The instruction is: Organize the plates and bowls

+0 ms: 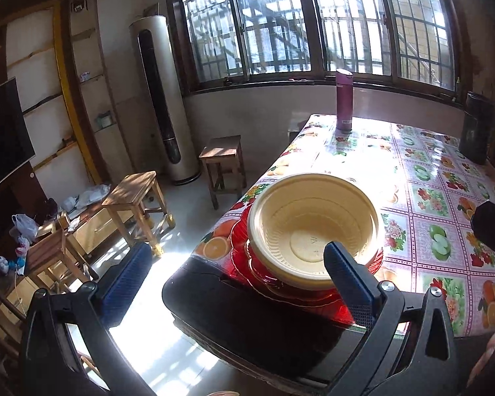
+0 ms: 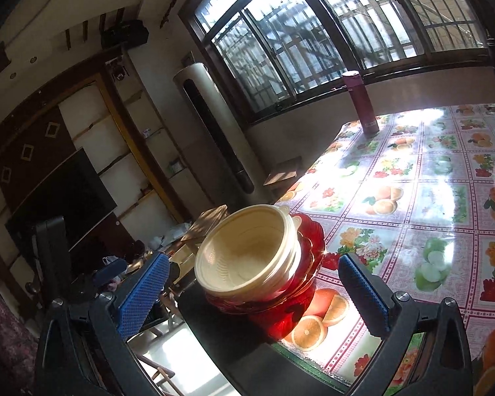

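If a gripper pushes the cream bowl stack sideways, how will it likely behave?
The cream bowl stack looks like thin ribbed plastic, so probably light and flexible. It sits on glossy red plates near the table edge, so it may slide or tip off.

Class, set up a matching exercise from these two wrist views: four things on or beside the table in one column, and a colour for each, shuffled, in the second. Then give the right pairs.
Column 1
1. bowls
2. plates
3. flask
4. stool

Column 2
A. purple
B. brown wood
C. cream
D. clear red

The bowls sit nested on the plates at the near corner of the table; the flask stands at its far edge; the stool stands on the floor beside it.

Pairs: 1-C, 2-D, 3-A, 4-B
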`<state>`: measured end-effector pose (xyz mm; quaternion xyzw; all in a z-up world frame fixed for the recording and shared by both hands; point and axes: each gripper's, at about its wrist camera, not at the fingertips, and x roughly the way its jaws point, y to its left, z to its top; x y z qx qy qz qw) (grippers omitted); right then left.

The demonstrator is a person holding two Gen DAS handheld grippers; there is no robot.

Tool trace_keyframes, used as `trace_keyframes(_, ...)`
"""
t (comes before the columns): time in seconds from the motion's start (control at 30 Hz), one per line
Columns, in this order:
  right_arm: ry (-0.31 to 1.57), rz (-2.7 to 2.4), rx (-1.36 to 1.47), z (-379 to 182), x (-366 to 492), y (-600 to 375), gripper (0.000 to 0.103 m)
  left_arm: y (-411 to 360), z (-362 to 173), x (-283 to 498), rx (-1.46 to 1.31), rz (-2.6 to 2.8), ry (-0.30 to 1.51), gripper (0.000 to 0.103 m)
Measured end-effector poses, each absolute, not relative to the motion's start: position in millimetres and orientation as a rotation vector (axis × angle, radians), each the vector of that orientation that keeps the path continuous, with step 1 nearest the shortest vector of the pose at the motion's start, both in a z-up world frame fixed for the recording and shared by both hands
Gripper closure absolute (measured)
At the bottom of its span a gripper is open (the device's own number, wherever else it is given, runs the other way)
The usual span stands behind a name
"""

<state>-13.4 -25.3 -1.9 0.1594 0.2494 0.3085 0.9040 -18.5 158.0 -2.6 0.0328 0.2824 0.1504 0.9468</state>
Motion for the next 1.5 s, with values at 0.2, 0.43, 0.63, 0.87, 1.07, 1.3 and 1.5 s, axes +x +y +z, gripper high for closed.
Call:
trace_keyframes(0.2,0.498,0.643,0.320,3,-18,-15,0.000,166,0,-20,0.005,0.283,0.586,0.000)
trace_keyframes(0.43,0.521,0.649,0.303,1,-16,-3,0.000,181,-1,-21,-0.034,0.312,0.589,0.000)
trace_keyframes(0.63,0.533,0.656,0.284,0,-15,10,0.000,194,-2,-23,-0.053,0.351,0.588,0.000)
trace_keyframes(0.87,0.537,0.656,0.279,0,-13,17,0.000,200,-1,-27,-0.056,0.382,0.579,0.000)
trace_keyframes(1.07,0.539,0.658,0.275,1,-12,21,0.000,200,0,-29,-0.056,0.376,0.575,0.000)
trace_keyframes(1.3,0.538,0.650,0.275,0,-10,21,0.000,198,1,-29,-0.056,0.374,0.575,0.000)
trace_keyframes(1.5,0.550,0.646,0.280,-4,-9,20,0.000,196,2,-30,-0.052,0.369,0.577,0.000)
